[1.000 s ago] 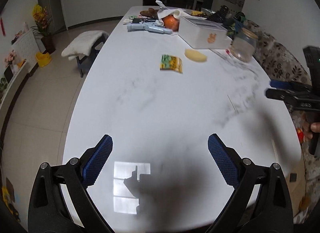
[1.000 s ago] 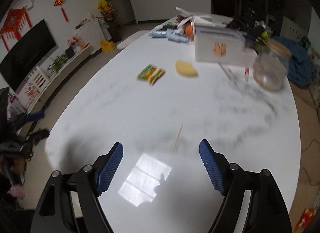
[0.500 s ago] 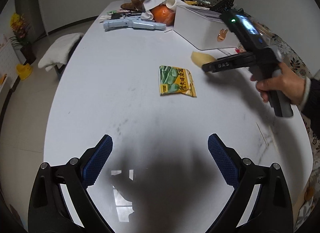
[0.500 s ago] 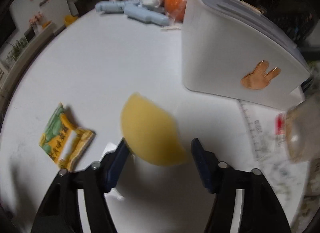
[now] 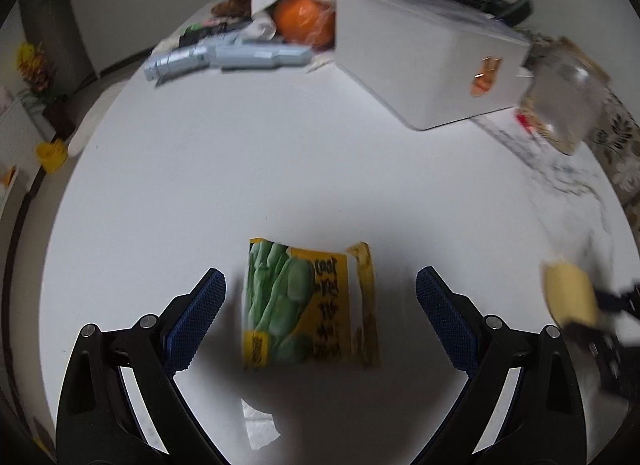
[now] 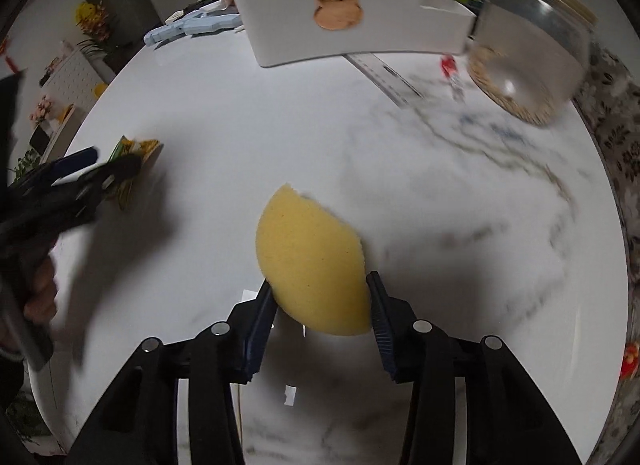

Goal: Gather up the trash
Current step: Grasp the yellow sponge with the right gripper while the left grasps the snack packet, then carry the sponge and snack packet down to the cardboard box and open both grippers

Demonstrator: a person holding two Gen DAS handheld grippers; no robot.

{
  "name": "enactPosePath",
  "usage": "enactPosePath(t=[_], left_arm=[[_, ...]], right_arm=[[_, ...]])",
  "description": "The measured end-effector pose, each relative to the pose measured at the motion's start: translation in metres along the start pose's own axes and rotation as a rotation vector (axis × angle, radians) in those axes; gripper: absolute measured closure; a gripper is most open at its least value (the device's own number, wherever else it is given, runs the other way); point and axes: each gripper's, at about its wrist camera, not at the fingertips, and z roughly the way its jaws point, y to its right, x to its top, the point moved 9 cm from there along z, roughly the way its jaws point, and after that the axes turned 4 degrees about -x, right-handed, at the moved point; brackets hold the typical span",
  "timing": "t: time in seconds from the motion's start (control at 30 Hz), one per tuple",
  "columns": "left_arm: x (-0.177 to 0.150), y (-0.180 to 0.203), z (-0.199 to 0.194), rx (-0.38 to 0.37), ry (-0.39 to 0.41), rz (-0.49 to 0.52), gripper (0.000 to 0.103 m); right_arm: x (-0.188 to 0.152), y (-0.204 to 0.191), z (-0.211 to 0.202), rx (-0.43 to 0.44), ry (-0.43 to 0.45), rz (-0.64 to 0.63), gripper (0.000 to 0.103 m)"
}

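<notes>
Now right tool (image 6: pixel 320 307) clamps yellow peel (image 6: pixel 310 265); left tool (image 5: pixel 320 301), closing, straddles lengthwise wrapper (image 5: pixel 310 305).

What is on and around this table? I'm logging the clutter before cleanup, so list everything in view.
snack wrapper: 1, green and yellow, flat on the table between the left gripper's open fingers
yellow piece: 1, pale yellow, clamped in the right gripper
white box: 1, white with copper rabbit badge, far side
jar: 1, clear, right of the box
orange: 1, behind the box
blue toy: 1, light blue, far left
table: 1, white marble
left gripper: 1, black, blue pads, open
right gripper: 1, black, shut
</notes>
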Motion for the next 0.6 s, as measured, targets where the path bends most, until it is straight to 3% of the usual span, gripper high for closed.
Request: enactPosePath(t=[0.03,0.07,0.2,0.43,0.6], left_arm=[[0.001,-0.002,0.007,0.030,0.000,-0.013,0.022],[0.002,-0.001,0.006,0.032,0.022,-0.002,0.034],[-0.005,0.007,-0.002,0.028,0.028,0.003,0.047],[-0.062,0.004,-0.044,0.013,-0.023,-0.112,0.051],[-0.144,0.023,-0.119,0.059,-0.027,-0.164,0.051]], right_arm=[[-0.006,0.001,-0.002,0.001,-0.001,0.008,0.057],[-0.011,0.003,-0.004,0.002,-0.002,0.011,0.057],[-0.026,0.003,-0.010,0.000,-0.002,0.016,0.057],[-0.053,-0.010,-0.023,0.096,0.015,0.020,0.058],[-0.097,-0.027,-0.059,0.200,0.037,-0.041,0.058]])
